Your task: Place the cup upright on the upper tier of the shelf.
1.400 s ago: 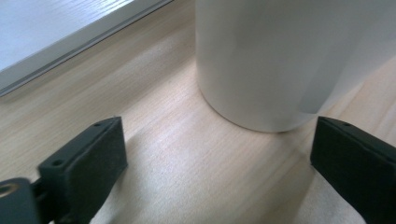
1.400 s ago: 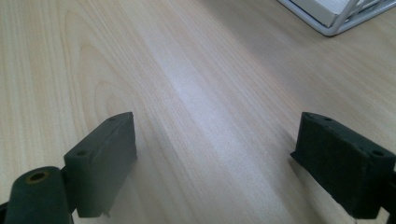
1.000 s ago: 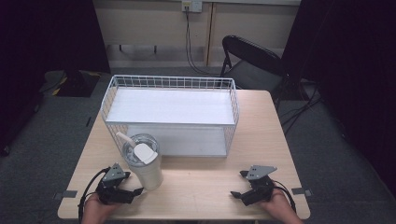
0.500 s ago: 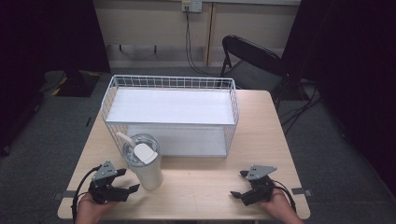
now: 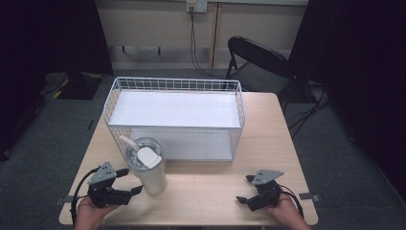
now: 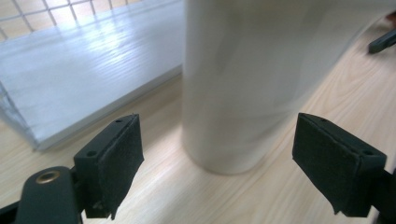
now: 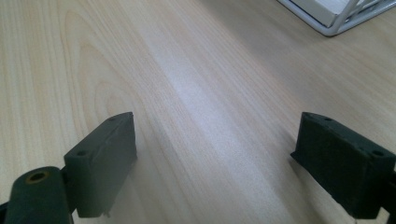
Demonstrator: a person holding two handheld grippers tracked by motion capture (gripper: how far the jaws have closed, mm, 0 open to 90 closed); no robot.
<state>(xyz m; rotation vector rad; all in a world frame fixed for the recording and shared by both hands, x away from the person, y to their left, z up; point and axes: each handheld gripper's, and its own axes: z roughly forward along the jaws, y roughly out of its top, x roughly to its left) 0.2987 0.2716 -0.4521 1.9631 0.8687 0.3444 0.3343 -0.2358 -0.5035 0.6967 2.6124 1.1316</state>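
Note:
A cream tumbler [image 5: 149, 173] with a clear lid and a white straw stands upright on the wooden table [image 5: 206, 191], just in front of the white wire basket [image 5: 174, 84]. My left gripper [image 5: 130, 181] is open at the tumbler's left side, low by its base. In the left gripper view the tumbler [image 6: 252, 84] stands just beyond the tips, between the lines of the two spread jaws of my left gripper [image 6: 217, 158], and neither pad touches it. My right gripper [image 5: 244, 189] rests open near the front right of the table, holding nothing. In its own view, bare wood lies between the jaws of the right gripper [image 7: 215, 158].
The basket holds a white board [image 6: 84, 65] as its floor, and one corner of the basket [image 7: 336, 18] shows in the right gripper view. A black folding chair [image 5: 258, 62] stands behind the table. Bare tabletop lies between the two grippers.
My left gripper has drawn back slightly to the left of the tumbler. The tumbler and the right gripper have not moved.

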